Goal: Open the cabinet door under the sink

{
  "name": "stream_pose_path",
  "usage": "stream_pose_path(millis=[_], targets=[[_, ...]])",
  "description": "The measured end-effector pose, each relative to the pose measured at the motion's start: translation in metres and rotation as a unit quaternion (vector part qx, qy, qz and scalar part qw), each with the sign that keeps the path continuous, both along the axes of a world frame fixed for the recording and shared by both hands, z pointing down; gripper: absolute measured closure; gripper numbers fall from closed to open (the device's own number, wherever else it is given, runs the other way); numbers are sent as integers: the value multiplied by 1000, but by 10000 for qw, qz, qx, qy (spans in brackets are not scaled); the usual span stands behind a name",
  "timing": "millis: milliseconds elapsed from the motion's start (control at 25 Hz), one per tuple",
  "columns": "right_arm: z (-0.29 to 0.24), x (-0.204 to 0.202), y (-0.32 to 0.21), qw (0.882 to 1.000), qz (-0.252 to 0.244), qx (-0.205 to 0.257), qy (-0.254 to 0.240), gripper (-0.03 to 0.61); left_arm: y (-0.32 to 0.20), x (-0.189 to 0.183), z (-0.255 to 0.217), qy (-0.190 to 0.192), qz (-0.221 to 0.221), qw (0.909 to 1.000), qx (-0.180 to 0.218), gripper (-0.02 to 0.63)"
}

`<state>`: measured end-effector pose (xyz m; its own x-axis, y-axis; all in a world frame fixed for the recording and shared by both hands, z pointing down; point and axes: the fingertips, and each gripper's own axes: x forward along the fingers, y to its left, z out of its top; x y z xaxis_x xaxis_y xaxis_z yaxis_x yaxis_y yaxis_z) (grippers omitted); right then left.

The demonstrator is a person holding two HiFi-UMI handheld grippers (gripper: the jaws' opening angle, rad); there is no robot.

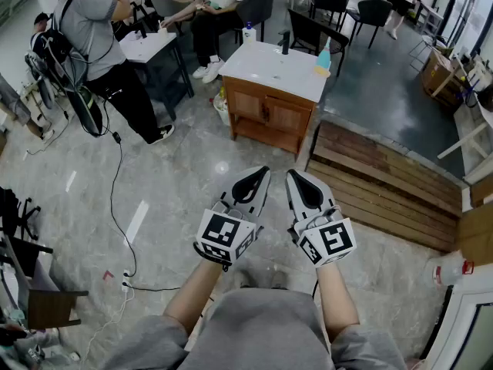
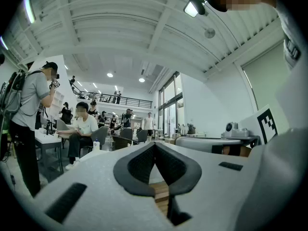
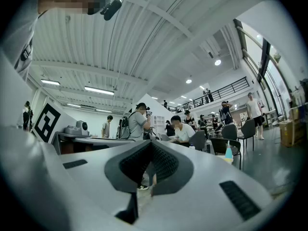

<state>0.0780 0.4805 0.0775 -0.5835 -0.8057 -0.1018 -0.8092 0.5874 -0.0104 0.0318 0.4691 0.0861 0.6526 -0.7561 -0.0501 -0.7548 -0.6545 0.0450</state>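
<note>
We are looking down at a low wooden cabinet (image 1: 268,114) standing on the grey marble floor (image 1: 192,183), well ahead of us in the head view. Two reddish-brown doors (image 1: 250,105) are sitting side by side on its front, each with a framed panel, and both are lying flush and closed. A white sink top (image 1: 266,66) is covering the cabinet, carrying a black tap (image 1: 286,43) and a blue bottle (image 1: 323,58). A slatted wooden platform (image 1: 381,179) is lying just beside the cabinet, to its right. Behind it, one person is sitting at a bench (image 1: 150,46) and another is standing with a backpack.

We are holding both grippers side by side, well apart from the cabinet and pointing toward it. The left gripper (image 1: 260,176) (image 2: 155,147) is pressing its jaws together on nothing. The right gripper (image 1: 296,176) (image 3: 150,146) is also keeping its jaws pressed together, empty.
</note>
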Motion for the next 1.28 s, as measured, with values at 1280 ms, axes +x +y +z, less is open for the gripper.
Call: stream_pose_path(millis=[1280], targets=[[60, -25, -105, 9973, 270, -655, -207, 568, -104, -38, 66, 26, 153, 9974, -705, 606]])
